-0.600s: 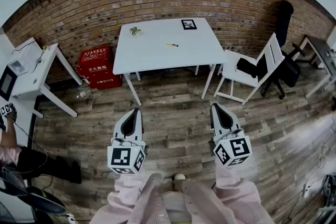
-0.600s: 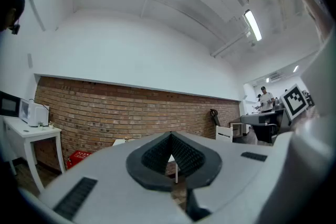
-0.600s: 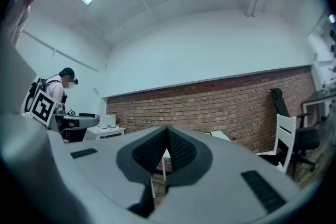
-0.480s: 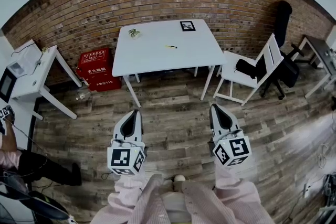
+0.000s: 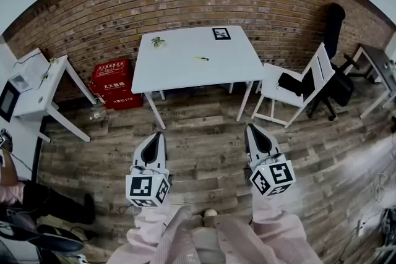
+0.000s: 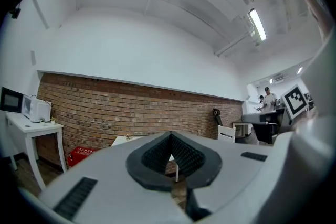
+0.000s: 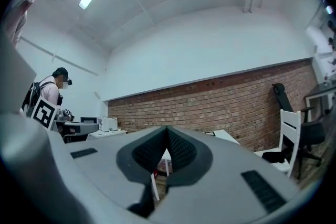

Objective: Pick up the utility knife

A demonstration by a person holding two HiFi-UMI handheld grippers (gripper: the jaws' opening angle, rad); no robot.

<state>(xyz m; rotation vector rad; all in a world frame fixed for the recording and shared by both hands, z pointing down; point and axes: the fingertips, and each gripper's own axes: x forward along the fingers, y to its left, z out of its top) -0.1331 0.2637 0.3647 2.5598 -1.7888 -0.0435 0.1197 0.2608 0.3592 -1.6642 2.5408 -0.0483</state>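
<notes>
Knife point(image 5: 202, 59) on the white counter point(image 5: 179, 74)
Left claw point(image 5: 159, 135) and right claw point(image 5: 250, 128) are clenched, empty, far from it.

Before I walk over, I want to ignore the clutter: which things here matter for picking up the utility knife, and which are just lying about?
For the job:
- utility knife, small and yellow, on the white table
- left gripper and right gripper, both shut and empty

Lying about:
- marker card
- small green item
- red box
- white chair
</notes>
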